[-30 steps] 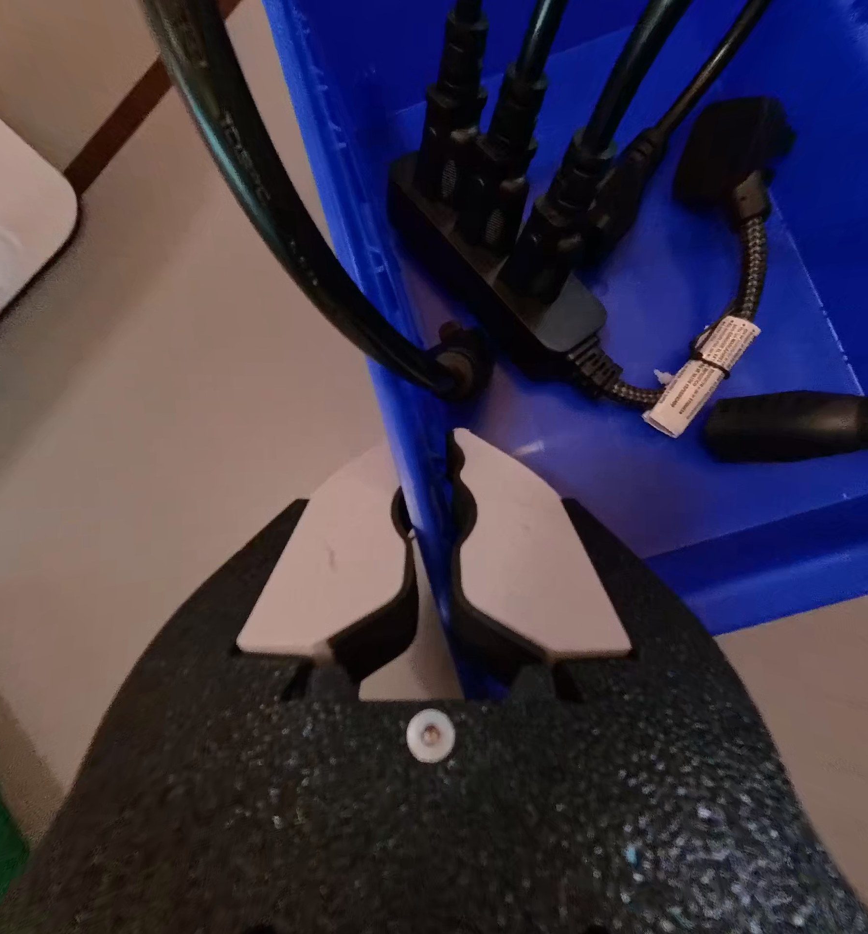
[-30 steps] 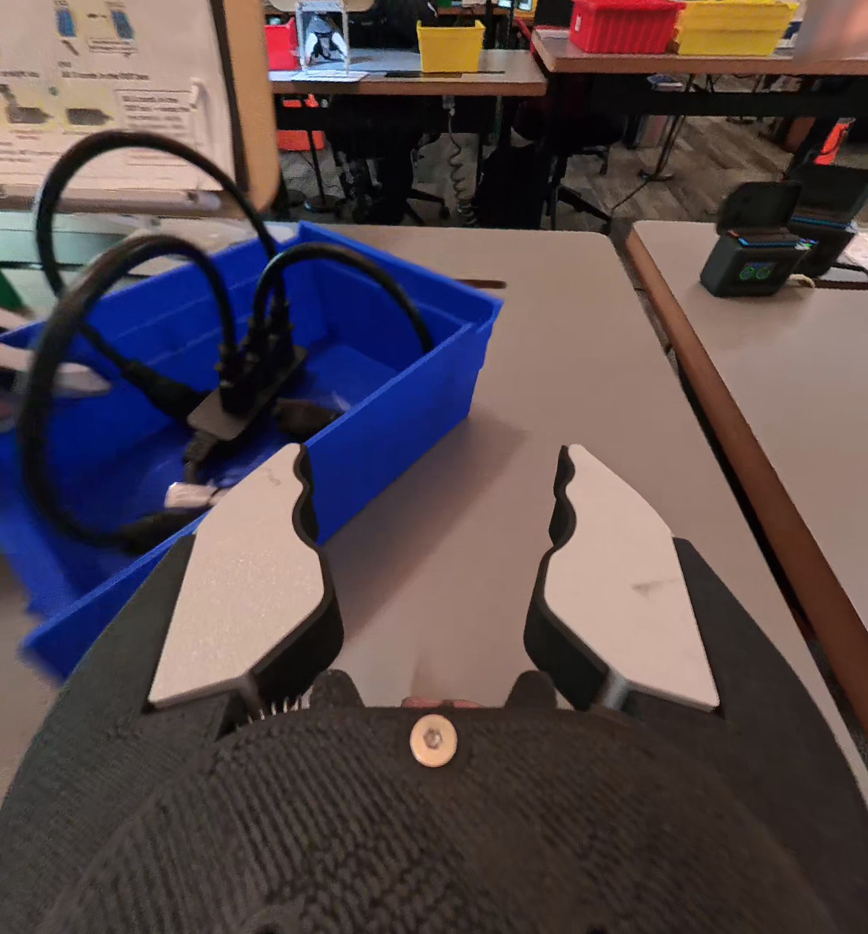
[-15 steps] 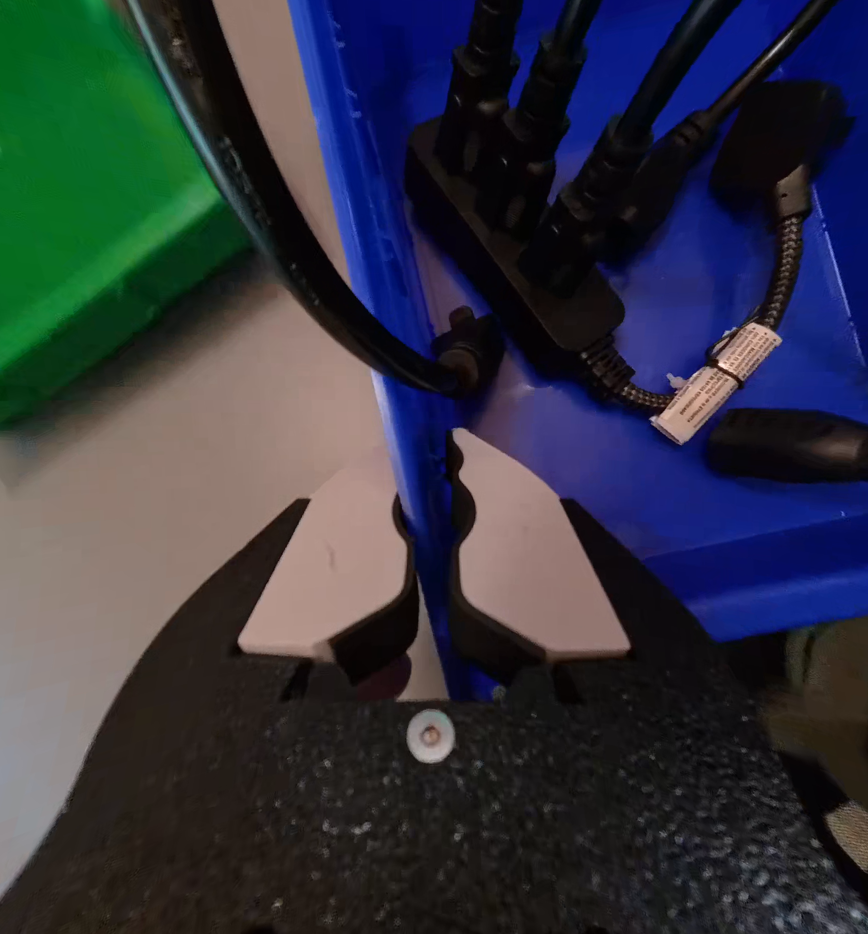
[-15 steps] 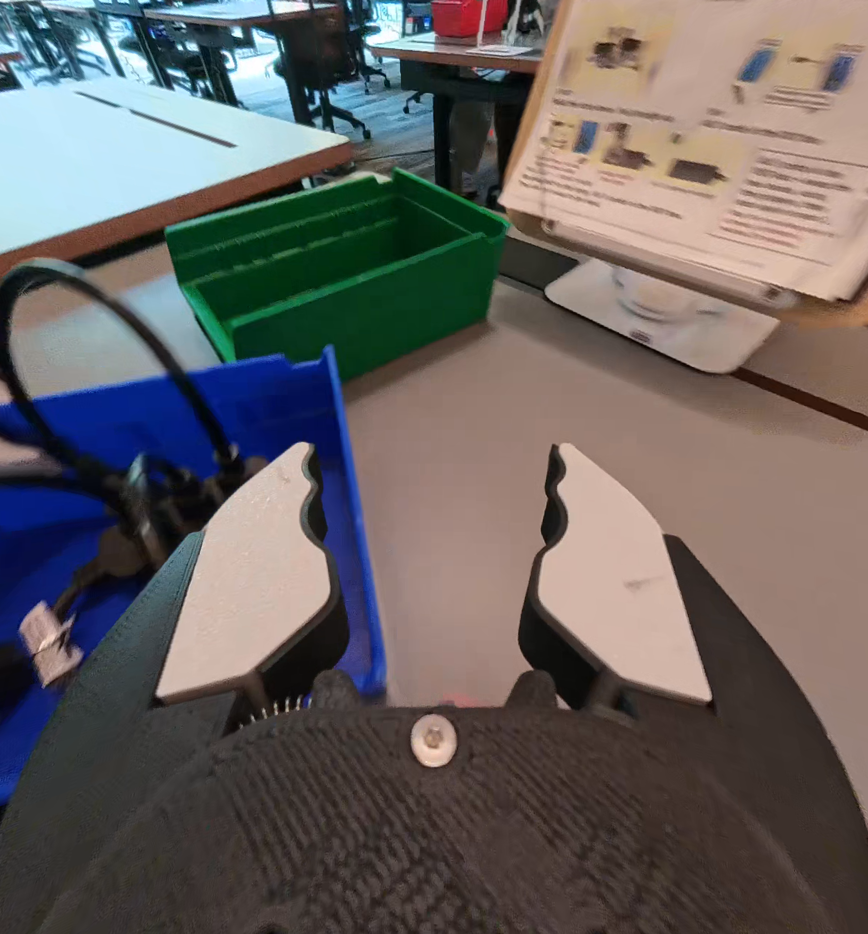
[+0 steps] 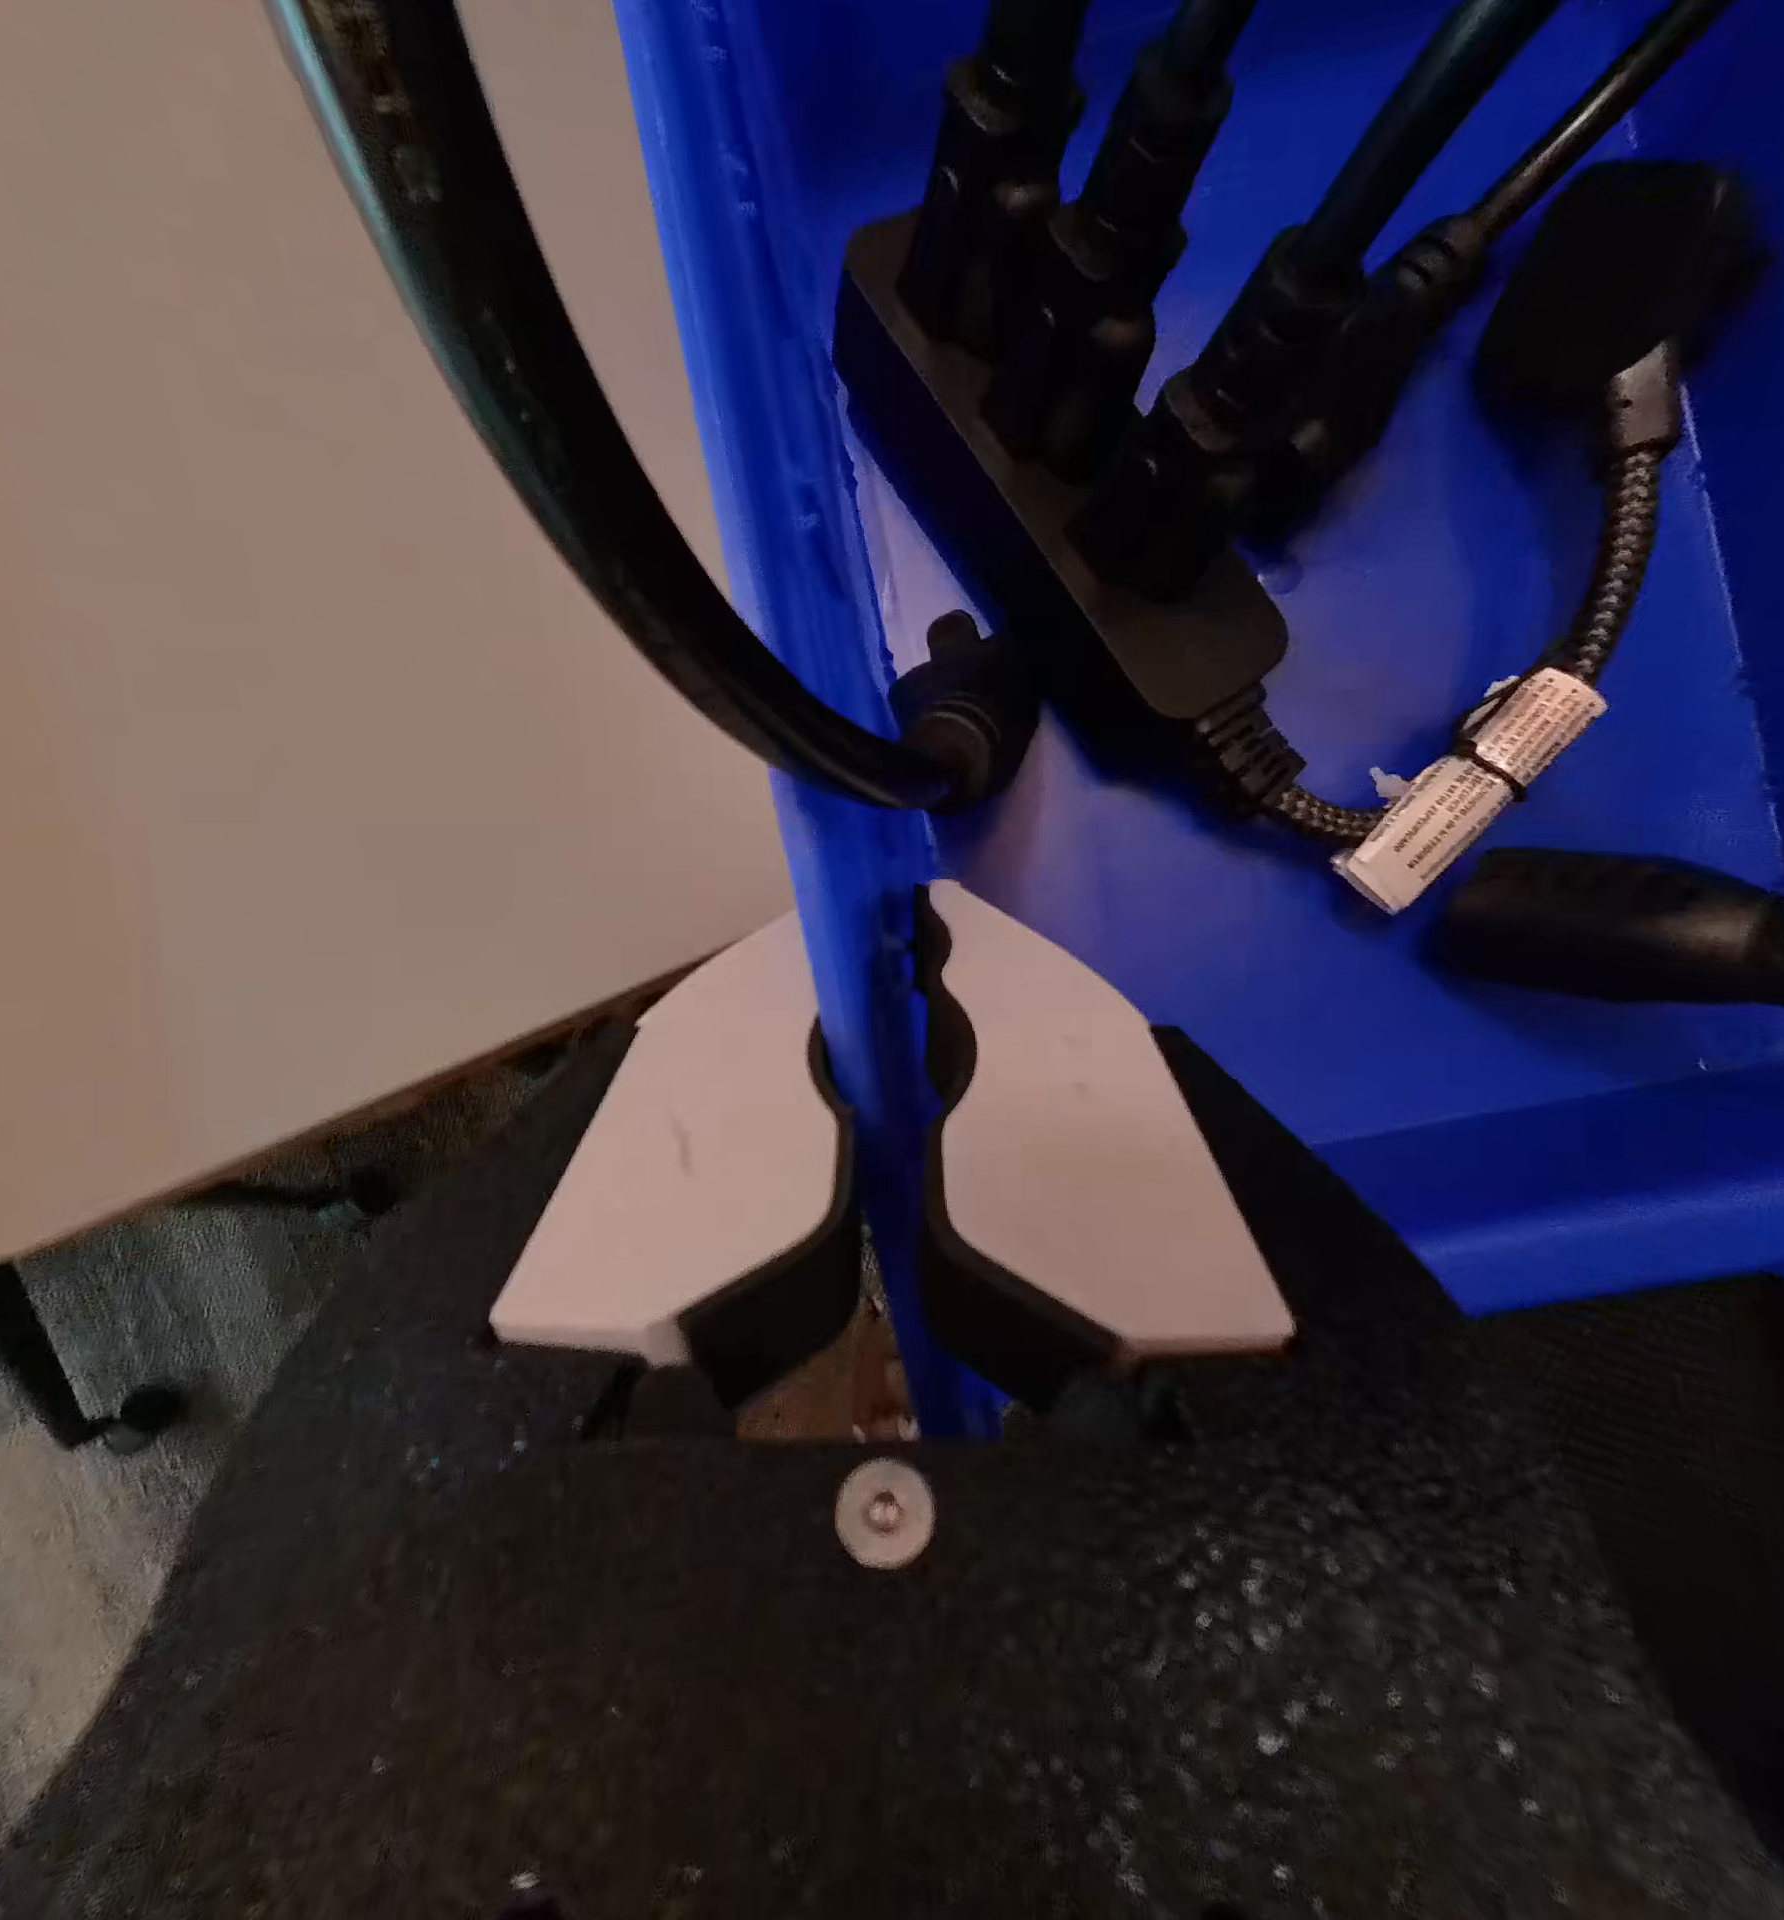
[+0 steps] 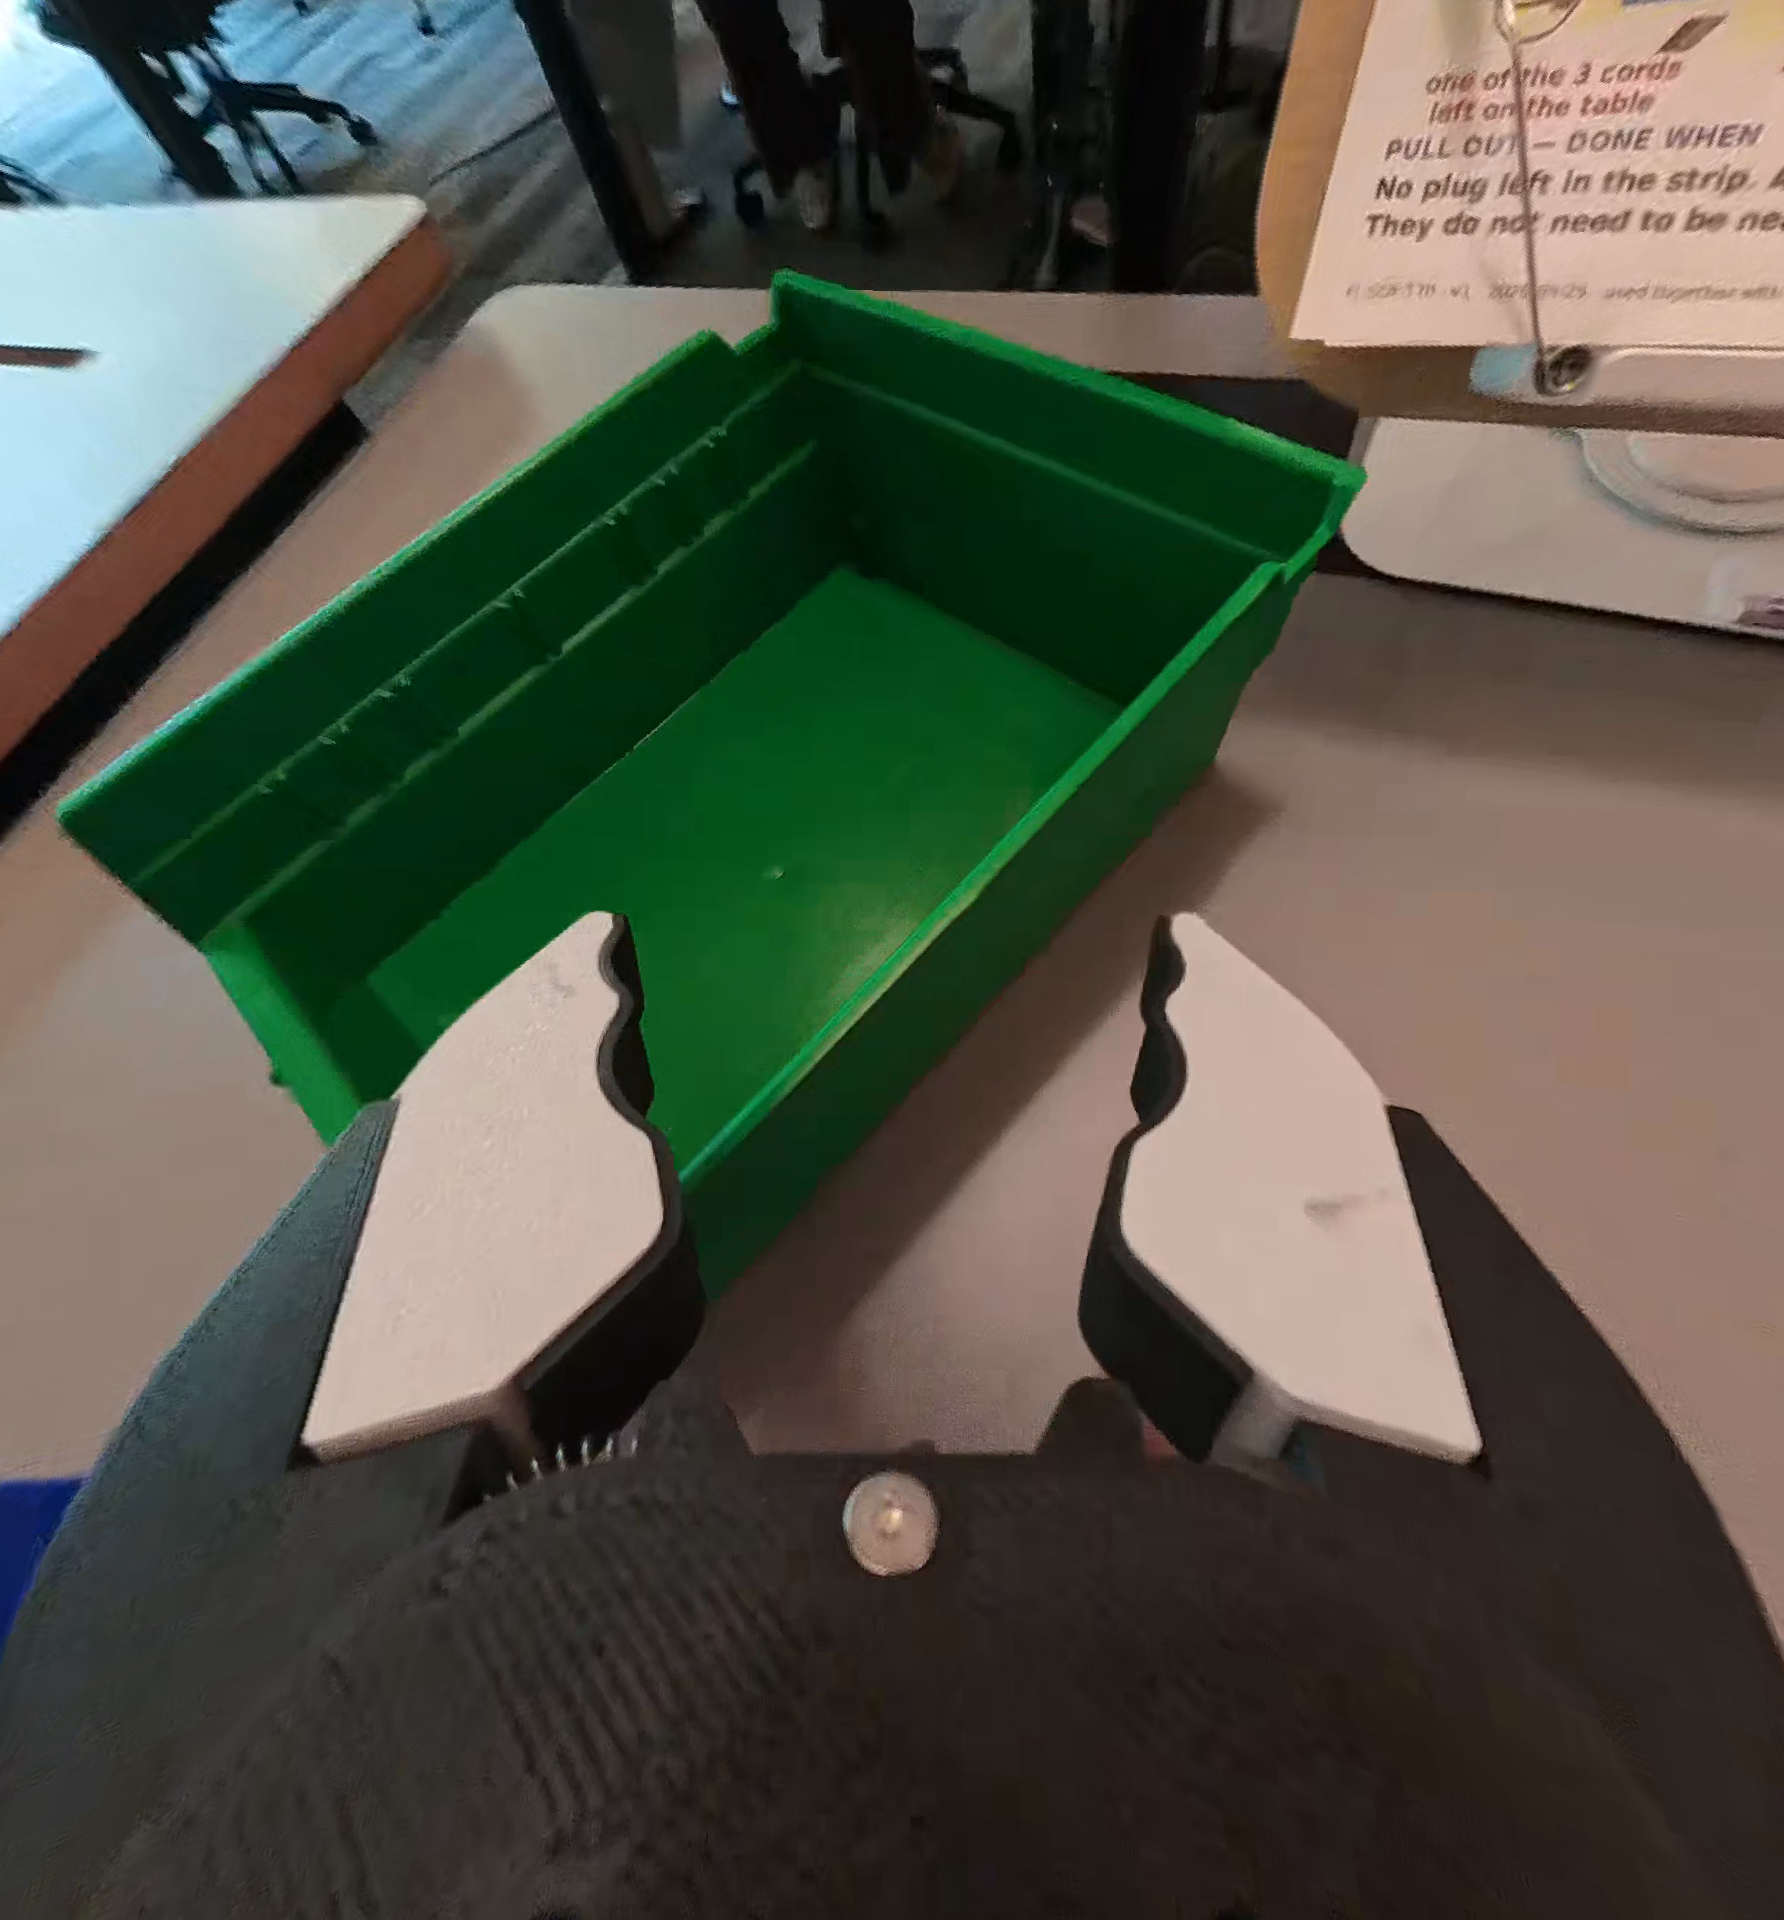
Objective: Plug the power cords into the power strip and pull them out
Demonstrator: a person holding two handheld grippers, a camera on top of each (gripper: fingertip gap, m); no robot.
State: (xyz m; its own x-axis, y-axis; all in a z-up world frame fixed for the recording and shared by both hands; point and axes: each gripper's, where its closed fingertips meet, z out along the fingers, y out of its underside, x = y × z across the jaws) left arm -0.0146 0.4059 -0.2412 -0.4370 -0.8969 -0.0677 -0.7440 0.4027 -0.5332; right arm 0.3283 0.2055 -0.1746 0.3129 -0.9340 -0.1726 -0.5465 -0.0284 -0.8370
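Note:
My left gripper [image 5: 883, 935] is shut on the side wall of a blue bin [image 5: 826, 914] and holds it, one finger outside and one inside. In the bin lies a black power strip [image 5: 1054, 499] with several black power cords [image 5: 1168, 499] plugged into it. Its braided lead carries a white tag [image 5: 1470, 790]. A loose black plug [image 5: 1636, 935] lies at the bin's right. A thick black cord [image 5: 514, 416] loops over the bin wall. My right gripper [image 6: 888, 945] is open and empty above the near edge of an empty green bin [image 6: 1158, 717].
The green bin stands on a grey table [image 6: 1490, 883]. A white stand base [image 6: 1646, 520] with an instruction sheet [image 6: 1594, 177] is at the back right. Another table [image 6: 88, 416] is at the left. In the left wrist view the table edge [image 5: 275, 1153] and carpet floor [image 5: 26, 1558] show. About 40 cm separates my left fingertips from my right.
The left gripper has carried the blue bin toward the table edge; floor now shows below. The right gripper has swung over the green bin, which is now close and central.

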